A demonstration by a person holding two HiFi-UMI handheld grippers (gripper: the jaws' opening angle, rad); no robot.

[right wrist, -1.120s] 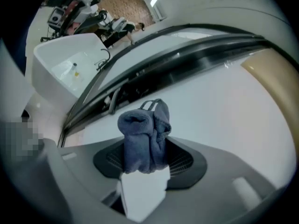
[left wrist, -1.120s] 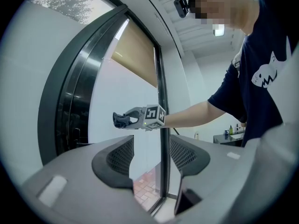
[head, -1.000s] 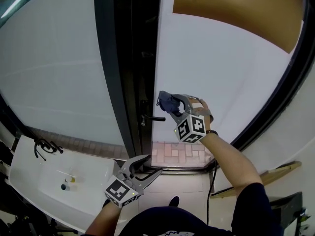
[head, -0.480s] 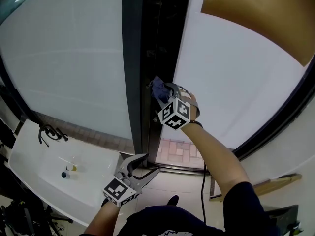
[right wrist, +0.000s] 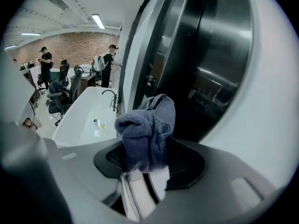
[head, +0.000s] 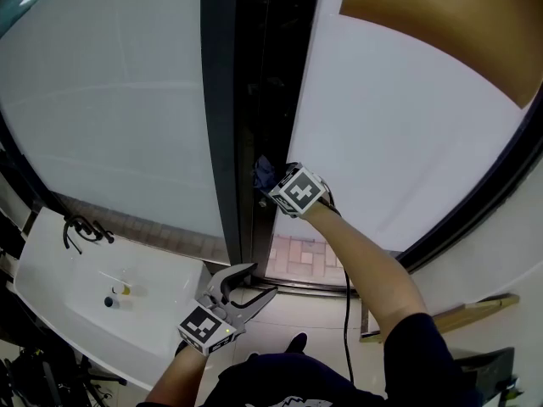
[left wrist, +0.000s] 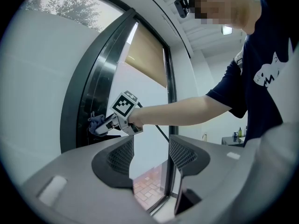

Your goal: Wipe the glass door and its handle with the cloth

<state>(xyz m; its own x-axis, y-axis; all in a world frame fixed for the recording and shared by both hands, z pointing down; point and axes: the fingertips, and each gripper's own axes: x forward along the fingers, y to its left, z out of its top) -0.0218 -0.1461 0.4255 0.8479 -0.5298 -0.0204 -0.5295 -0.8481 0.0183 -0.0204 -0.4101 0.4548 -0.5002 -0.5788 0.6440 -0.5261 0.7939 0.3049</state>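
Note:
My right gripper is shut on a bunched blue-grey cloth. It presses the cloth against the dark door frame at the left edge of the glass door, about where the handle sits; the handle itself is hidden behind cloth and gripper. In the right gripper view the cloth sticks up from between the jaws, close to the shiny dark frame. My left gripper hangs low near the door's foot, open and holding nothing. Its own view shows the right gripper and the cloth at the frame.
A white sink counter with a dark tap and small bottles stands at the lower left. A fixed glass pane lies left of the frame. A tan blind covers the door's top. A cable hangs from my right arm.
My right gripper has carried the cloth leftward off the glass pane onto the dark frame by the handle. The left gripper has stayed low and open.

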